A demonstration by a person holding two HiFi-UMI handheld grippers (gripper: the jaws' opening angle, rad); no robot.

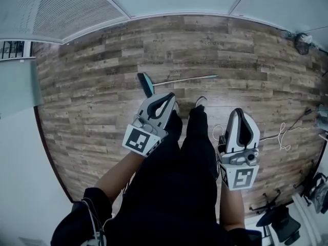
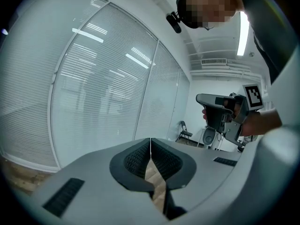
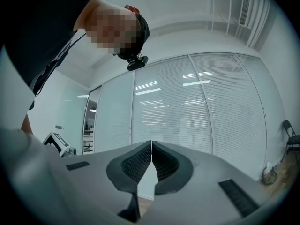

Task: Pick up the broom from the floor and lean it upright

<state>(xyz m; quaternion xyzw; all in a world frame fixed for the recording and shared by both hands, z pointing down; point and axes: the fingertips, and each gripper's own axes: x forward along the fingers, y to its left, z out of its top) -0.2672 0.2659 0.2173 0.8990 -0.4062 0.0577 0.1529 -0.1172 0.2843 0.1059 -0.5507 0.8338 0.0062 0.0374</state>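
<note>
The broom [image 1: 177, 79] lies flat on the wooden floor ahead of the person's feet, its dark teal head [image 1: 145, 84] to the left and its thin handle running right. My left gripper [image 1: 170, 97] hovers just in front of the head, apart from it, jaws shut and empty. My right gripper [image 1: 240, 111] is held further right, away from the broom, also shut with nothing in it. In the left gripper view the left gripper's pads [image 2: 150, 143] meet, with the right gripper [image 2: 220, 112] beyond. In the right gripper view the right gripper's pads [image 3: 151, 145] meet too. Neither gripper view shows the broom.
A glass wall with blinds [image 1: 72, 9] lines the far side of the floor. White cables [image 1: 285, 133] trail over the boards at the right. An office chair base [image 1: 277, 220] stands at the lower right. A folding chair [image 2: 185, 131] is far off.
</note>
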